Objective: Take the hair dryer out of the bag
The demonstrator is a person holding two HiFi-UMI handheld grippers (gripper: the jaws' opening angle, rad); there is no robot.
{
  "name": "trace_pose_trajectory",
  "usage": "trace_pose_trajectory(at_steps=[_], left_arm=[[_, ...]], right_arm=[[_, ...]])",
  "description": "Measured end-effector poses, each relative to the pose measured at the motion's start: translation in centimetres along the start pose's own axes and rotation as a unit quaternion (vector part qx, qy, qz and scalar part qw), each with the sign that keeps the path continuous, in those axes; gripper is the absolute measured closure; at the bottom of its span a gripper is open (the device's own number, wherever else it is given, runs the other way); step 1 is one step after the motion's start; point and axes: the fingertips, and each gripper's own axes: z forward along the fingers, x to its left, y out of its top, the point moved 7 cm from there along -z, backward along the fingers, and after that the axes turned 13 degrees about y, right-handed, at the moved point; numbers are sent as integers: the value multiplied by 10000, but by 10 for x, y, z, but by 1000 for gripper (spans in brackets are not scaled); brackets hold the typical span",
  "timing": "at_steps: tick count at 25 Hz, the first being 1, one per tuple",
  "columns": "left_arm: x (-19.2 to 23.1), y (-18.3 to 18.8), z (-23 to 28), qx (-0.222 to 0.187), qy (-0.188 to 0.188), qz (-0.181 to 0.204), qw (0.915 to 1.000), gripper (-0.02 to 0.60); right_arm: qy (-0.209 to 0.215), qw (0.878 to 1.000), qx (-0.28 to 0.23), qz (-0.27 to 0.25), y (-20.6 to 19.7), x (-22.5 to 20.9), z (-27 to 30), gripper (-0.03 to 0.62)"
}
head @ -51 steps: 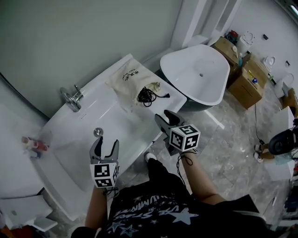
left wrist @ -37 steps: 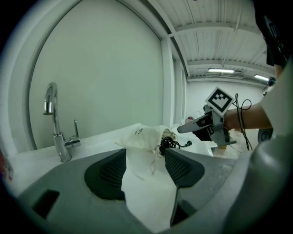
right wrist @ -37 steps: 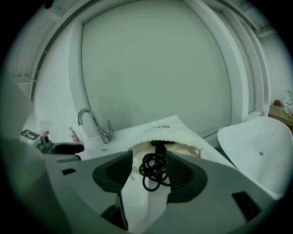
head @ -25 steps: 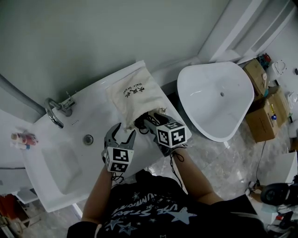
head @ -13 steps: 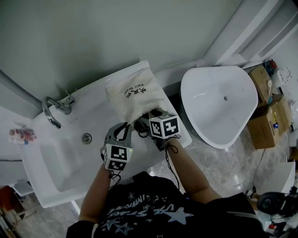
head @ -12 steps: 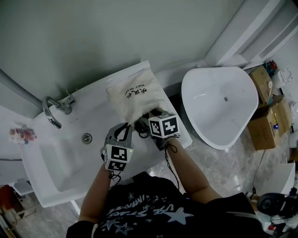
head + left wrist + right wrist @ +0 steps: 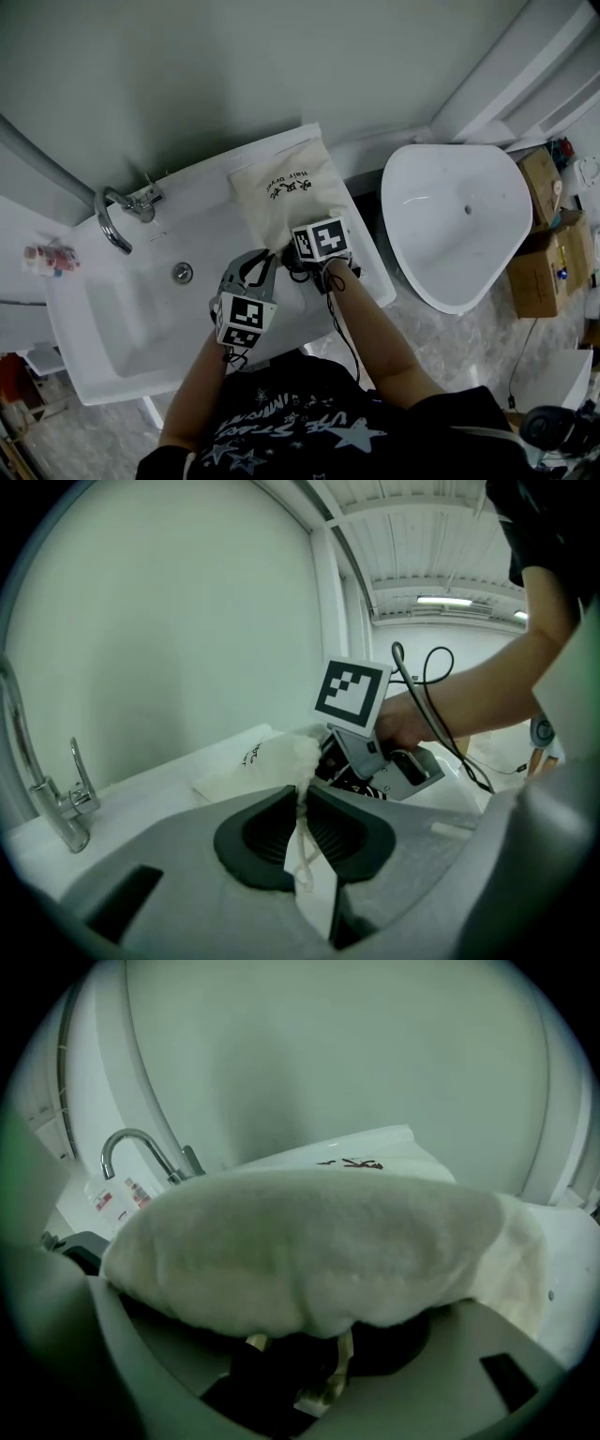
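From the head view, a cream cloth bag [image 7: 292, 190] with dark print lies on the flat right end of a white sink counter [image 7: 202, 220], its mouth turned toward the person. The left gripper [image 7: 257, 268] reaches to the left corner of that mouth, and the right gripper [image 7: 307, 262] is pushed in at the mouth, its marker cube [image 7: 320, 238] covering the jaws. A curved faucet [image 7: 116, 212] stands at the back left of the basin, and a white tub [image 7: 459, 225] sits on the floor to the right. In the left gripper view, the left gripper [image 7: 300, 797] has its two dark pads squeezed together on a strip of the bag's cream edge [image 7: 302, 829], which hangs down between them; beyond, the right gripper [image 7: 356, 754] is buried in the bag [image 7: 264, 759]. In the right gripper view, the bag's fabric [image 7: 309, 1246] drapes over the jaw tips of the right gripper [image 7: 298, 1368]. Below it a dark mass [image 7: 277, 1363] with pale cord ends sits between the jaws; whether they clamp it cannot be told. The hair dryer cannot be made out as such.
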Motion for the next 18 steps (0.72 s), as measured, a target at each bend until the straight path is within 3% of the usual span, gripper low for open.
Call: trace_pose_trajectory(at_steps=[4,7,14,18], left_arm=[[0,1,2,51,-9,0,10000,531],[1,0,3,77,10,-51,10000,531],[2,1,5,110,34,-193,9997,531],[1,6,5,103,30,-132,9999,531]], right_arm=[[13,9994,336,48,0,-7,8,331],[6,9989,466,-91,2,-8,12,374],[-15,9989,469,-52,-1,-6,6,398],[206,9986,482,55,-8,-1,-7,398]])
